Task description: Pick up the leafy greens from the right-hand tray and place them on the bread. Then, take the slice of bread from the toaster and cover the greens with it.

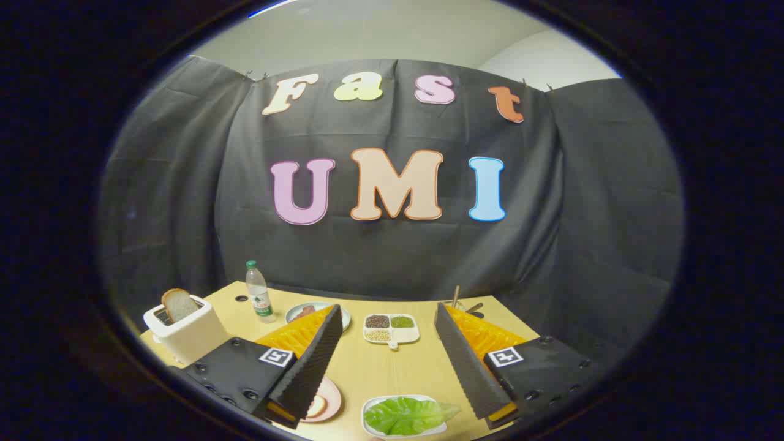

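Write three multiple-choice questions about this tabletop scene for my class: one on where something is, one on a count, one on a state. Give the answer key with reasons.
1. Where does the slice of brown-crusted bread stand?
A. In the white toaster
B. On the pink plate
C. In the divided dish

2. How many compartments of grains and beans does the white divided dish hold?
A. Two
B. Three
C. Five

3. How does the gripper stand?
A. Shut on the bottle
B. Shut on the bread
C. Open, holding nothing

Key: 1 A, the slice sticks up from the toaster's slot. 2 B, two compartments at the back, one in front. 3 C, the fingers are wide apart, with bare wooden table between them and the green leaf on its white tray near the tips.
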Demonstrator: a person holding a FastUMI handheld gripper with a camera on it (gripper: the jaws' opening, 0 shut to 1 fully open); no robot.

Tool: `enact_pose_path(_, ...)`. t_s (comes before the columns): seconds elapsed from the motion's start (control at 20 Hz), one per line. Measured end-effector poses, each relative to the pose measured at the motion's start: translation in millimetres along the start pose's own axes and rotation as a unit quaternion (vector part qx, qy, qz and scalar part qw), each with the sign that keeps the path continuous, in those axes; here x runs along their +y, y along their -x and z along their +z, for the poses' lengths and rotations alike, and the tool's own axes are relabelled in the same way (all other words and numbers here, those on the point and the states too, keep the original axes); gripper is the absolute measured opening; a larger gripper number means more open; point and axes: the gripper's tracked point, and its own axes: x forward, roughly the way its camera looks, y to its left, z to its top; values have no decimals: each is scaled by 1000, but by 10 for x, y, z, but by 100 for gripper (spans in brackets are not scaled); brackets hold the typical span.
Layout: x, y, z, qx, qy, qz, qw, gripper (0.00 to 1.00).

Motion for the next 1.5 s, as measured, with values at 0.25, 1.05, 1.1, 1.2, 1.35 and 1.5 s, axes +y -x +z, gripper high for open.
enact_pose_path(0.25, -43, 29, 4, 0, 8, 0, 1000, 99)
enact_pose_path(1.05, 121, 166, -139, 18, 14, 28, 999, 99)
enact_pose_path(1.1, 132, 171, -175, 19, 7, 31, 999, 99)
enact_pose_path(1.2, 95, 180, -238, 23, -5, 28, 999, 99)
enact_pose_path(1.35, -27, 186, -334, 30, -20, 16, 999, 99)
enact_pose_path(1.5, -269, 186, -527, 41, -26, -7, 999, 99)
